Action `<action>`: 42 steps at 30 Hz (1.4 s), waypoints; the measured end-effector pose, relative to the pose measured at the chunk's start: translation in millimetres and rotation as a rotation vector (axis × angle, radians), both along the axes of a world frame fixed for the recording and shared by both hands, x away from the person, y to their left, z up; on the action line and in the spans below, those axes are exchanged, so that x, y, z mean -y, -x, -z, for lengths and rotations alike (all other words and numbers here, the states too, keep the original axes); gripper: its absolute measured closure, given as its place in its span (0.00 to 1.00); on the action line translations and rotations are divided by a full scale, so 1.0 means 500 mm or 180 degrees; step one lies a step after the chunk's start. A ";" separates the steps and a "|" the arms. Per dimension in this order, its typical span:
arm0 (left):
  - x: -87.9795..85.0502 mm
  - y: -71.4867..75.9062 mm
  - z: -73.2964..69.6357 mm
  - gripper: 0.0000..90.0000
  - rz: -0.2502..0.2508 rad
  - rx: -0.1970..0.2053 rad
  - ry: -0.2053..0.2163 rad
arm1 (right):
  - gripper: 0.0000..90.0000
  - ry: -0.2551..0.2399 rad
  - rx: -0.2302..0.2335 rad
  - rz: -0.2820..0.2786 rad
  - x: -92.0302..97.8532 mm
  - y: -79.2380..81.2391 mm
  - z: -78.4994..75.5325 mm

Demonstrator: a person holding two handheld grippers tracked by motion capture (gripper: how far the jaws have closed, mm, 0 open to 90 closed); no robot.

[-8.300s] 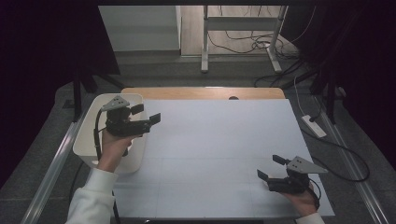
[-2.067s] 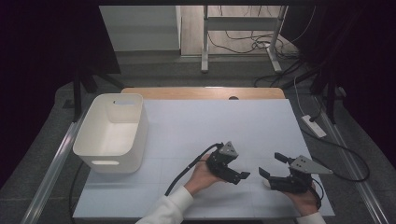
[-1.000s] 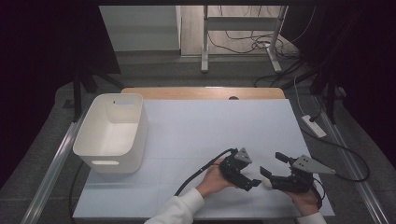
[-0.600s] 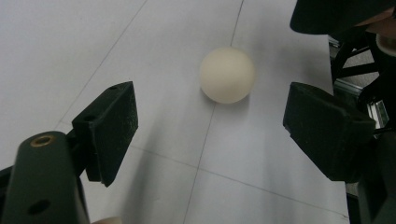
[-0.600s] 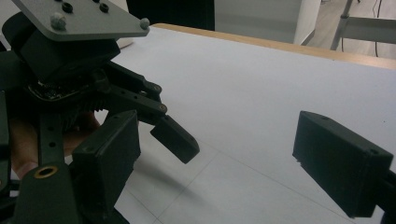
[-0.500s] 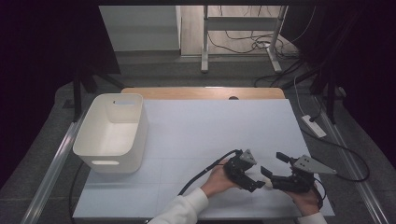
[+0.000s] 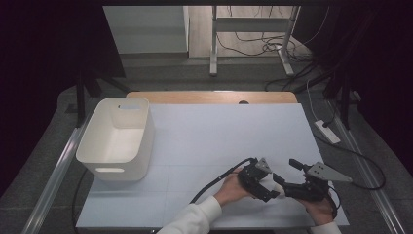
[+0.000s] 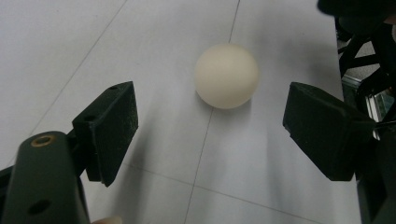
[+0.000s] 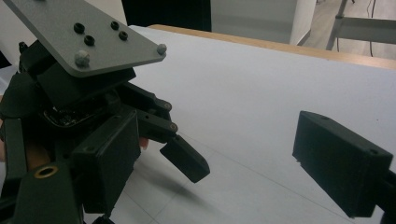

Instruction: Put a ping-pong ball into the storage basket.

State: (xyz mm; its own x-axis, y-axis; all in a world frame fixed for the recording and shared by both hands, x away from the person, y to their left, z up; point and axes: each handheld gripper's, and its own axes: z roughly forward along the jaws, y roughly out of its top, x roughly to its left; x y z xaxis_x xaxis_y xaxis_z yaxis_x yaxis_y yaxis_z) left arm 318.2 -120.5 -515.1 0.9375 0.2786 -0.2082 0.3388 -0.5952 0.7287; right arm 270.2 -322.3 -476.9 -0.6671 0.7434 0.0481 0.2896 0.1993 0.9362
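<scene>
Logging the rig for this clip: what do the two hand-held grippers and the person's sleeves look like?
Both are black, angular tools with two blocky black jaws. The left hand-held gripper carries a grey three-cornered plate with dark screws and trails a black cable across the table. The right hand-held gripper bears a like grey plate. Brass-coloured eyelets sit near the jaw bases. The left sleeve is white, and a white cuff shows at the right.

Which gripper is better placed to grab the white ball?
Left. The left gripper has its open jaws either side of the white ball, just short of it. The right gripper is open on bare table.
</scene>
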 end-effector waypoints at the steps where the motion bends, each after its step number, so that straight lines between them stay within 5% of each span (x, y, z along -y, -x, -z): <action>1: 0.003 0.001 0.002 0.21 -0.0028 -0.0023 0.0032 | 0.16 -0.0007 0.0001 0.0009 0.000 0.000 0.000; 22: 0.038 -0.006 0.020 0.24 0.0012 -0.0041 -0.0026 | 0.16 0.0008 -0.0033 0.0174 0.010 -0.003 0.001; 42: 0.046 -0.006 0.022 0.56 0.0090 -0.0005 0.0052 | 0.16 0.0010 -0.0047 0.0204 0.014 -0.003 0.002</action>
State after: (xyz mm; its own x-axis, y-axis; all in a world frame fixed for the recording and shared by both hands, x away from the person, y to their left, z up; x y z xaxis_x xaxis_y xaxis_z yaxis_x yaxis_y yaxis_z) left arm 321.3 -143.7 -526.2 0.9447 0.2487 -0.2139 0.3231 -0.5926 0.7379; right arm 271.9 -329.1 -477.8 -0.6173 0.7848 0.0552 0.3155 0.1827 0.9312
